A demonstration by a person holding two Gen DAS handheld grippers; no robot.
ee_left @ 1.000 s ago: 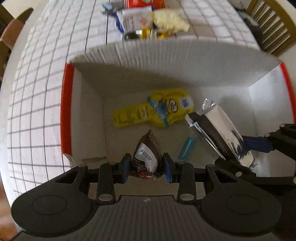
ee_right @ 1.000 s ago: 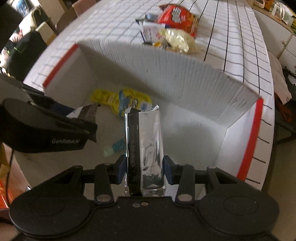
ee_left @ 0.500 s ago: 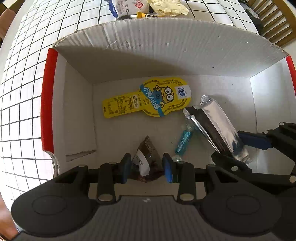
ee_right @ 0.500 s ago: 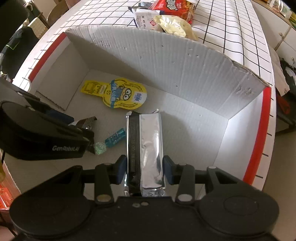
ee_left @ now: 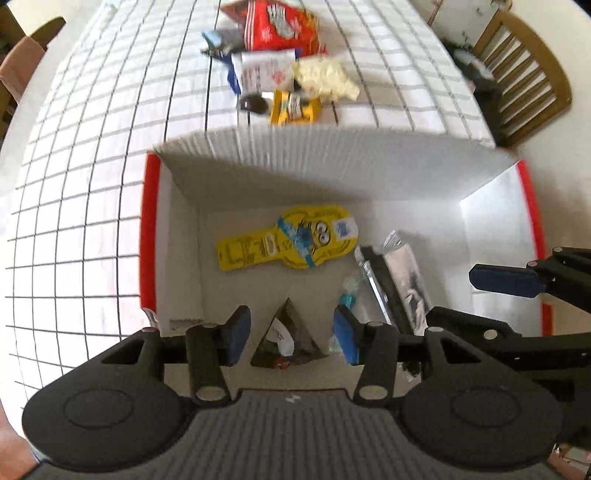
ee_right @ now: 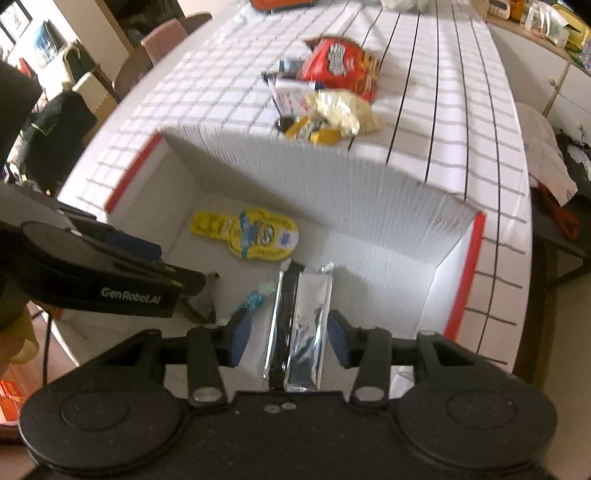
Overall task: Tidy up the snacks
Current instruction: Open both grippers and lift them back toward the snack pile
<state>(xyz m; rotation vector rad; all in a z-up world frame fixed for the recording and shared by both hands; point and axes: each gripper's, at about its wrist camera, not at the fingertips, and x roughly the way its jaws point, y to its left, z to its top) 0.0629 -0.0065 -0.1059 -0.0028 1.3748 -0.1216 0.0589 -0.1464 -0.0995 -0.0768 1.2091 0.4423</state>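
A white cardboard box [ee_left: 332, 173] with red-edged flaps lies open on the checked table. On its floor lie a yellow Minion packet [ee_left: 295, 243], a small teal candy [ee_left: 347, 295], a dark triangular packet [ee_left: 286, 339] and a silver foil packet [ee_right: 303, 325]. My left gripper [ee_left: 291, 334] hangs over the triangular packet; its jaws are opening and stand clear of the packet on both sides. My right gripper [ee_right: 289, 339] hangs over the silver packet; its jaws are opening too, with a gap on each side. Each gripper shows in the other's view.
Beyond the box's far wall is a pile of snacks: a red chip bag [ee_left: 280, 26], a white carton [ee_left: 266, 70], a pale yellow bag [ee_left: 325, 77] and a yellow packet [ee_left: 295, 107]. A wooden chair [ee_left: 524, 74] stands at the table's far right.
Both grippers have lifted away from the box floor and their jaws have widened. The triangular packet and the silver packet were let go and now lie on the floor of the box.
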